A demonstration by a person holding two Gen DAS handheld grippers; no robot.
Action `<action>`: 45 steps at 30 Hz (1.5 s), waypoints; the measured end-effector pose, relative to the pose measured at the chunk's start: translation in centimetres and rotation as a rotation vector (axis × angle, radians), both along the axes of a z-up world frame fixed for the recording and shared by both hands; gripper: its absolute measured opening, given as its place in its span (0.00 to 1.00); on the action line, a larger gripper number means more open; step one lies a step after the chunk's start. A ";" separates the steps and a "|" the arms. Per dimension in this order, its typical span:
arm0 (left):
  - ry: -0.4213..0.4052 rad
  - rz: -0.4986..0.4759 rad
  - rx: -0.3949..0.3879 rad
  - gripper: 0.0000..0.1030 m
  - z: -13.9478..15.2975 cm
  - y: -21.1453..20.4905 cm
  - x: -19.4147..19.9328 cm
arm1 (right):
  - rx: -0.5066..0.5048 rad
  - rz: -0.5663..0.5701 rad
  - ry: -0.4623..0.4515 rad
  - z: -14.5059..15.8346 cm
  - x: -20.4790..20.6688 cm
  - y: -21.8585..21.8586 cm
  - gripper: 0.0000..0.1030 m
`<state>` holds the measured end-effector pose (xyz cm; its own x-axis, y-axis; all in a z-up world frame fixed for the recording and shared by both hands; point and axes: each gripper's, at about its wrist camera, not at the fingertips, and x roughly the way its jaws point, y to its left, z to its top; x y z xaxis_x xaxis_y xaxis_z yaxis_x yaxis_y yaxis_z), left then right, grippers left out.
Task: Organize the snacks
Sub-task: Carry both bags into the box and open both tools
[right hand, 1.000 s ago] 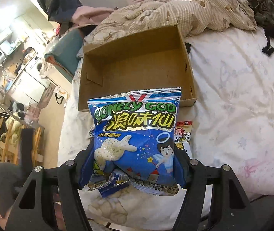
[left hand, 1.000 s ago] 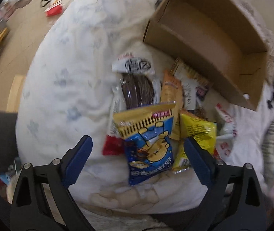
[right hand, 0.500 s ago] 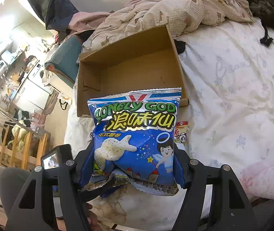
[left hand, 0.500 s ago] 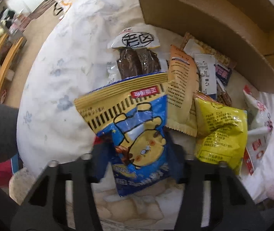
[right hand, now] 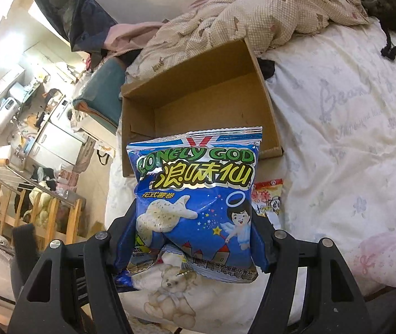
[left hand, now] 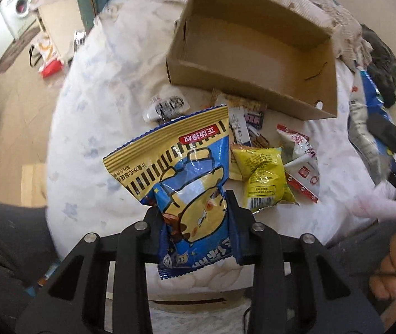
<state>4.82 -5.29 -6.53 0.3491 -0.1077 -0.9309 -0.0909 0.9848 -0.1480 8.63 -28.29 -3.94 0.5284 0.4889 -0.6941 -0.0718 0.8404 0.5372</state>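
Left hand-held gripper [left hand: 195, 218] is closed on the lower half of the yellow-blue bear snack bag [left hand: 181, 175], lifted clear of the bed [left hand: 92, 105]. Judging by the grip, low pinch keeps the bag body forward for dropping into the cardboard box [left hand: 253, 47], which sits open and looks empty beyond the pile. Bag's red tag shows Chinese characters, upside down; can't read more.

Loose pile stays on the bed just below the box's near wall: yellow packet [left hand: 264, 178] with barcode, white-red packet [left hand: 301, 161], several small wrappers, text too small.

Right hand-held gripper [right hand: 195, 239] is clamped on the blue chip bag [right hand: 198, 203], held upright in front of the box [right hand: 198, 103]. Readable: "LONELY GOD", 浪味仙. Both look staged for the box; neither is in yet.
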 end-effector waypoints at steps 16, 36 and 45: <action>-0.147 -0.133 -0.002 0.29 8.4 3.5 1.5 | -0.086 -0.018 -0.155 9.1 -2.5 2.4 0.67; -0.155 -0.167 0.093 0.29 6.4 0.3 11.0 | -0.093 0.018 -0.099 5.1 8.3 2.3 0.67; -0.172 -0.121 0.045 0.29 5.0 -0.7 16.5 | -0.073 -0.002 -0.018 2.0 12.1 1.8 0.67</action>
<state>21.36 -5.95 -1.53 0.4907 -0.1185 -0.8633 0.0512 0.9929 -0.1072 20.76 -26.51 -1.93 0.5417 0.4366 -0.7183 -0.0794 0.8773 0.4733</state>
